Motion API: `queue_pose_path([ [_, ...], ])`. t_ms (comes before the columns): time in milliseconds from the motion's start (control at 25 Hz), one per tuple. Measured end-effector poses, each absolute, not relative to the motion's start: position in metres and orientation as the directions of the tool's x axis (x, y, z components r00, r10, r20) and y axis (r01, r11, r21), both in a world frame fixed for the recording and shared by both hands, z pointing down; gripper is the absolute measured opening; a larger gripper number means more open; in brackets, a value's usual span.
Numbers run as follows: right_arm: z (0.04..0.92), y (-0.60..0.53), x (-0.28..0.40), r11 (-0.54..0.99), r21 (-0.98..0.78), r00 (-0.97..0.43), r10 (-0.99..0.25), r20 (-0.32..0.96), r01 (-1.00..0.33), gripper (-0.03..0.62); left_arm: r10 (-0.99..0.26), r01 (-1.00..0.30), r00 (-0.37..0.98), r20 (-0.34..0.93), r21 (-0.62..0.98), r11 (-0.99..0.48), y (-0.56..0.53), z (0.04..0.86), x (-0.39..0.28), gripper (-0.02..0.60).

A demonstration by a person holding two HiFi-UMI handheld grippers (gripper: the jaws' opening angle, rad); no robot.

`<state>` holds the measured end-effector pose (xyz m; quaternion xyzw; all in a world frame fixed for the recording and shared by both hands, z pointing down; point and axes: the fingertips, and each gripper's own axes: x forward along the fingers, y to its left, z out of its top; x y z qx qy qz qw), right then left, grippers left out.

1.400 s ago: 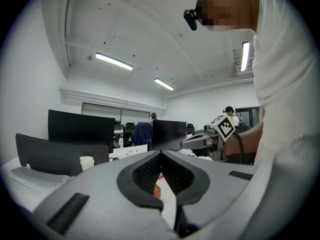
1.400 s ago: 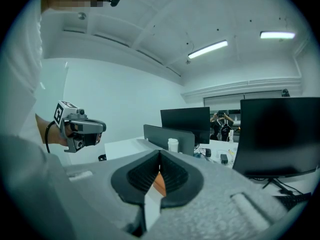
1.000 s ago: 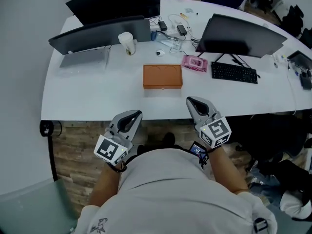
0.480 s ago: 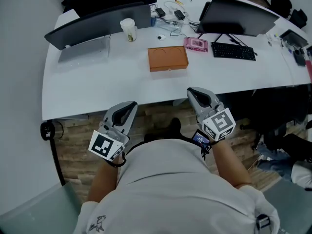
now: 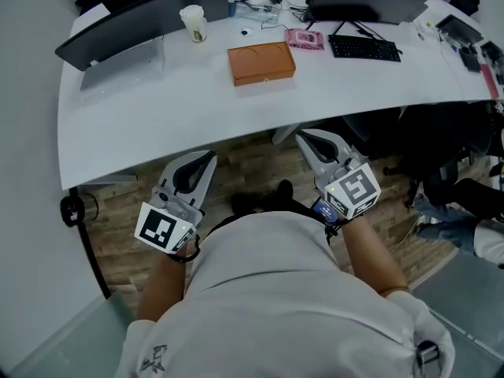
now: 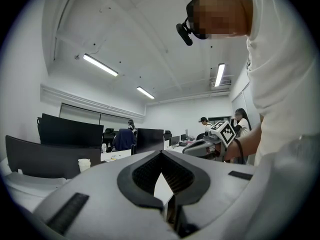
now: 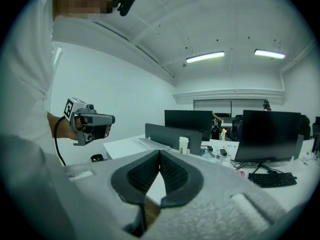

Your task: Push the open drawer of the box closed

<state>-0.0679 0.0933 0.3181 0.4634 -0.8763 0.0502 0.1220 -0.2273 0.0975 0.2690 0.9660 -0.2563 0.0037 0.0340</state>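
The orange box (image 5: 261, 62) lies flat on the white table (image 5: 157, 124), far from both grippers. No drawer sticks out of it that I can make out from here. My left gripper (image 5: 207, 157) is held over the wooden floor, short of the table's front edge, its jaws shut and empty (image 6: 161, 153). My right gripper (image 5: 302, 135) is held level with it on the right, just short of the edge, also shut with nothing in it (image 7: 160, 152). Each gripper view shows the other gripper: the right gripper (image 6: 202, 146) and the left gripper (image 7: 92, 120).
On the table behind the box stand dark monitors (image 5: 142, 16), a laptop (image 5: 122, 63), a paper cup (image 5: 193, 23), a pink pack (image 5: 304, 39) and a keyboard (image 5: 364, 48). Dark bags and chairs (image 5: 441, 148) crowd the right. People stand in the background (image 6: 240, 121).
The table and box have slid away toward the top of the head view. Both grippers, first at the table's edge, are now back over the floor. Their jaws have stayed shut.
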Motion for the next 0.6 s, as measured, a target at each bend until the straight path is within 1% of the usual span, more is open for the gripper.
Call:
queue_pose_path([
  [240,0.307,0.118,-0.058,0.605,0.050,-0.577,-0.779,0.244,-0.795,0.003,-0.514,-0.514,0.858,0.012,0.055,-0.856,0.116,0.262,-0.215,0.000],
  [600,0.309,0.163,-0.007,0.663,0.054,-0.634,-0.734,0.246,-0.747,0.003,-0.531,-0.532,0.847,0.042,0.063,-0.844,0.154,0.269,-0.149,0.000],
])
